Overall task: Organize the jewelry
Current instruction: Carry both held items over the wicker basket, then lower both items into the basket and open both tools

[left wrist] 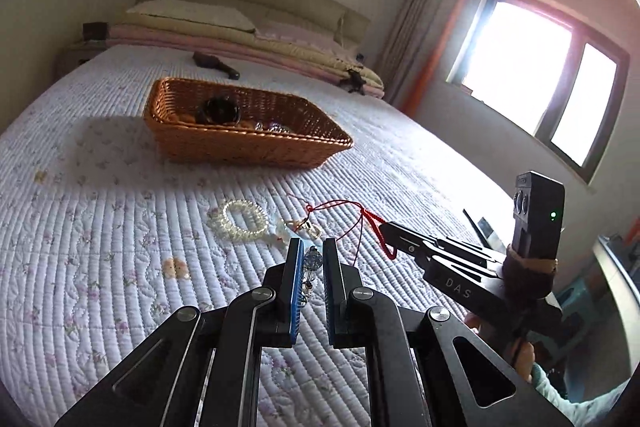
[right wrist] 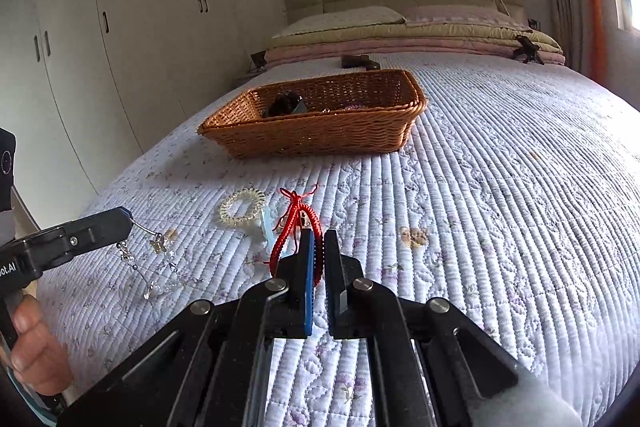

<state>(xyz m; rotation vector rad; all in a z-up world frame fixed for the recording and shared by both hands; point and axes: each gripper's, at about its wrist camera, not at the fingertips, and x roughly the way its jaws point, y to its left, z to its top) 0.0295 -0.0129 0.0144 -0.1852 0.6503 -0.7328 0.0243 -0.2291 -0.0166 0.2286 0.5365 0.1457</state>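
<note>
Left gripper [right wrist: 126, 217], at 9 o'clock, pinches a wire strand of clear crystal beads [right wrist: 160, 263] dangling onto the quilt [right wrist: 500, 207]. Right gripper [right wrist: 319, 239], at centre, clamps a red braided cord bracelet [right wrist: 294, 227]; wicker basket [right wrist: 320, 135] sits at 12 o'clock.

Black linkage tool [left wrist: 311, 251] with blue ribbed pads [left wrist: 295, 291] (silver pivot screws), bare-skinned hand [right wrist: 34, 355].

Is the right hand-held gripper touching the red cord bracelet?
Touching. In the left wrist view, the right hand-held gripper tips pinch the red braided cord bracelet, its loop hanging lifted off the quilted bedspread.
</note>
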